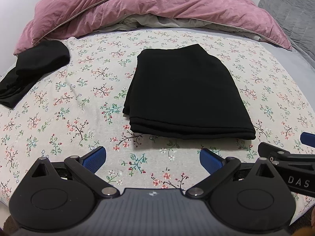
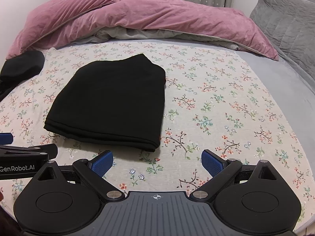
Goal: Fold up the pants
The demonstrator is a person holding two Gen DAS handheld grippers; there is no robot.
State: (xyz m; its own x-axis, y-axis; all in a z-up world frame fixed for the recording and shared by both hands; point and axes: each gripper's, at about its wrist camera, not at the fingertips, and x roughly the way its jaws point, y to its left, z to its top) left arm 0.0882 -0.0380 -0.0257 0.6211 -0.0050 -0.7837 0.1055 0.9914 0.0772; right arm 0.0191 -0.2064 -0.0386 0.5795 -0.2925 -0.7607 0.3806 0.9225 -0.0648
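We see the folded black pants point(image 1: 187, 92) on the bed point(image 1: 275, 98), just ahead of both spread, empty tools; they lie between left tool point(image 1: 151, 160) and right tool point(image 2: 157, 162).

"DAS" on the right claw point(image 1: 307, 143); "GenRobot.AI" on the left claw point(image 2: 6, 139).

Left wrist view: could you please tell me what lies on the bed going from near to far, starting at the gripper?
left gripper → folded black pants → pink duvet.
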